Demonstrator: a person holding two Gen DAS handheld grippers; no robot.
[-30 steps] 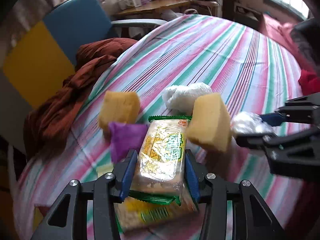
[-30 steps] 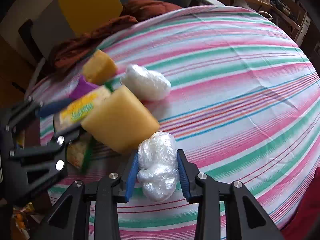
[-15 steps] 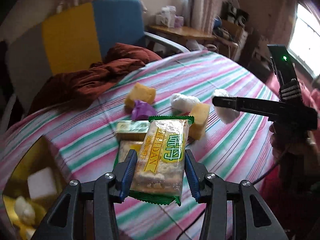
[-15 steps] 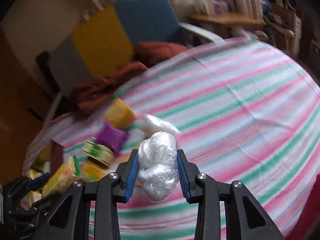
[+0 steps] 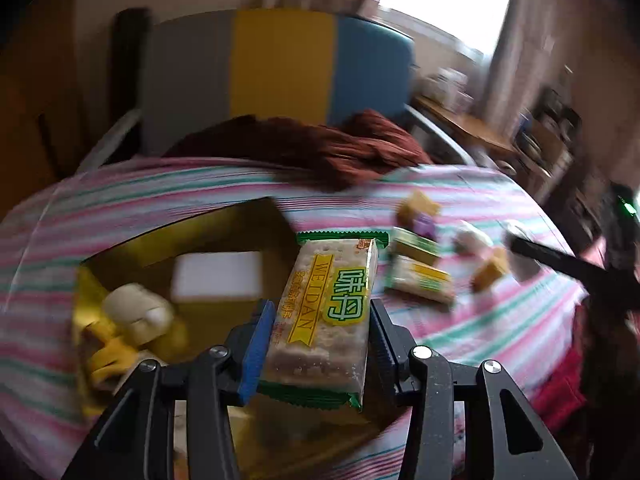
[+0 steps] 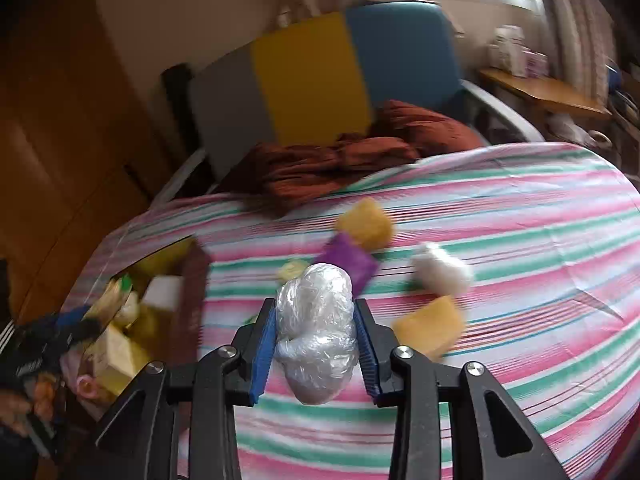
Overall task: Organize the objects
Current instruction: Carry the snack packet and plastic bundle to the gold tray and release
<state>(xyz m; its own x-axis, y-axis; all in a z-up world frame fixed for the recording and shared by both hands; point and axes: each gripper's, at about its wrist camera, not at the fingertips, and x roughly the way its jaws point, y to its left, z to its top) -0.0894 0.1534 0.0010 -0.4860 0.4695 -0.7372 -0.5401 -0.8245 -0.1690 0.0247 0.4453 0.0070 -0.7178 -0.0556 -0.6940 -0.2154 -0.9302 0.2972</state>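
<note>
Two loads are in the air at once, and that is the hazard. Left gripper [image 5: 318, 344] clamps the cracker packet [image 5: 328, 308] by its long edges, over the near side of the yellow box [image 5: 208, 224]; its slick wrapper could slide out if the hand tips. Right gripper [image 6: 316, 344] pinches a wad of clear plastic wrap [image 6: 318, 328], above the striped tabletop [image 6: 520, 280], short of the box. Both hands look bound for one box, so they could knock together there, and the springy wad could bounce out
</note>
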